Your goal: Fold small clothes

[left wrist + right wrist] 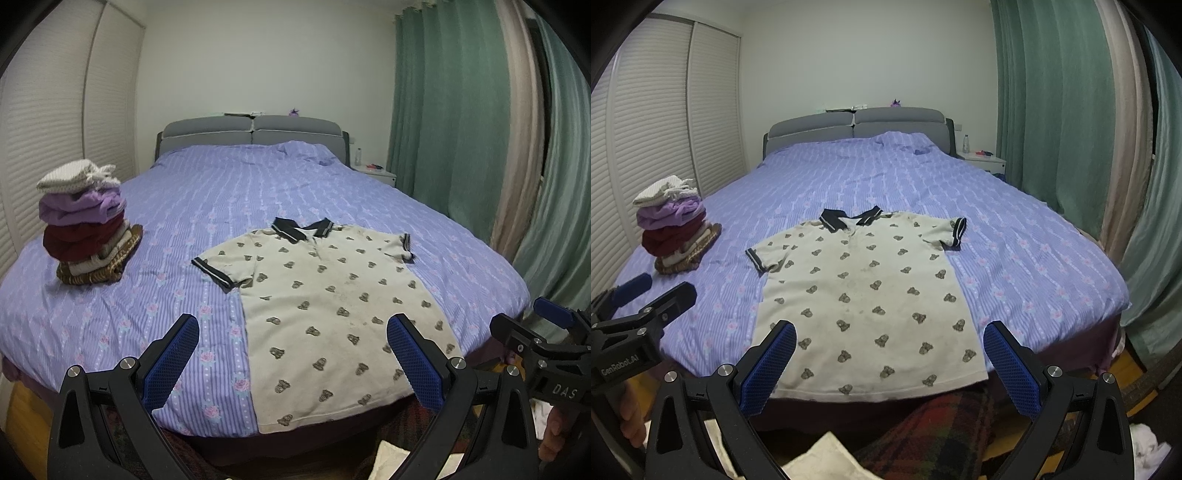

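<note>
Purple striped bedding (184, 206) covers the big bed, and at its near edge both grippers hang above the floor with nothing in them, the left gripper (291, 365) and the right gripper (890, 365) each with its blue fingers spread wide apart. Just past them the pale bear-print shirt (864, 295) lies flat and face up, hem near and dark collar (849, 218) far, so I think a good start is to pinch each sleeve tip and fold it in evenly over the middle. Farther off on the left sits a pile of folded clothes (81, 221), a good place for it after.
</note>
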`<state>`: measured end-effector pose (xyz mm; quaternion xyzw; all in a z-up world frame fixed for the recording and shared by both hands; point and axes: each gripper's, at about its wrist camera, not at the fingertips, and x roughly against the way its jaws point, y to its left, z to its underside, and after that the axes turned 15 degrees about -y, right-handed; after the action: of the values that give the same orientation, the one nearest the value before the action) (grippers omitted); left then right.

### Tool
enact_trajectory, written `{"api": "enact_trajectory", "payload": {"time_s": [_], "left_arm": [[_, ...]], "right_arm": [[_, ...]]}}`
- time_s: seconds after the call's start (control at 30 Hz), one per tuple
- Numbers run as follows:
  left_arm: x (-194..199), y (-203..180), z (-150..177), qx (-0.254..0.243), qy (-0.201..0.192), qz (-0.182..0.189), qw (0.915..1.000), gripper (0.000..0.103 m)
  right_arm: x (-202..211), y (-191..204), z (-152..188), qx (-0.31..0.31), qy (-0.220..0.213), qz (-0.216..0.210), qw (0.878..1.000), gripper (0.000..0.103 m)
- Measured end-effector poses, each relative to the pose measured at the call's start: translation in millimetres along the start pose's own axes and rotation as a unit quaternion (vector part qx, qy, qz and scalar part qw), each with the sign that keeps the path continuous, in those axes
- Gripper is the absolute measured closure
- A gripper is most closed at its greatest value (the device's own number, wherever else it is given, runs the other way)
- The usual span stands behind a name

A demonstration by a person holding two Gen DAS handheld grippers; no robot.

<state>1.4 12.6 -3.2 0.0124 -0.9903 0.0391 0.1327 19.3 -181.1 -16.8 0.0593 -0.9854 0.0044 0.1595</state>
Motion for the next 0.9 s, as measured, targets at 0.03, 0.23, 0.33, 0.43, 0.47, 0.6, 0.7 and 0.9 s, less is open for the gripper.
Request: {"api": "enact_trajectory", "payload": {"time_s": [0.03, 0.23, 0.33, 0.43, 0.47, 0.6, 0.7, 0.9], "left_arm": [[-3, 4, 0, 0.002, 0.000, -0.007, 1.0000, 0.000], [-24, 30, -2, -0.009, -0.008, -0.050, 0.9987, 0.000], [-40, 43, -6, -0.023, -0.015, -0.066, 0.9974, 0.000], [-62, 53, -10, -0.038, -0.013, -0.071, 0.9966, 0.001], [-70, 56, -11, -0.042, -0.011, -0.071, 0.9966, 0.005], [-108, 69, -14, -0.046, 0.006, -0.055, 0.9974, 0.012], [-139, 81, -13, -0.036, 0.023, -0.035, 0.9985, 0.017], [-199, 121, -2, 0.044, 0.078, 0.005, 0.9960, 0.048]], "right_arm": [[-4, 2, -1, 0.001, -0.002, 0.002, 1.000, 0.000], [-43, 25, -7, 0.010, -0.005, -0.018, 1.000, 0.000], [-70, 40, -10, 0.017, 0.001, -0.035, 0.999, 0.000], [-98, 57, -12, 0.023, 0.007, -0.050, 0.998, 0.000], [-108, 64, -13, 0.027, 0.005, -0.058, 0.998, 0.000], [-143, 86, -17, 0.052, 0.007, -0.067, 0.996, 0.000], [-170, 97, -21, 0.056, 0.010, -0.075, 0.996, 0.000], [-227, 111, -21, 0.039, 0.034, -0.086, 0.995, 0.000]]}}
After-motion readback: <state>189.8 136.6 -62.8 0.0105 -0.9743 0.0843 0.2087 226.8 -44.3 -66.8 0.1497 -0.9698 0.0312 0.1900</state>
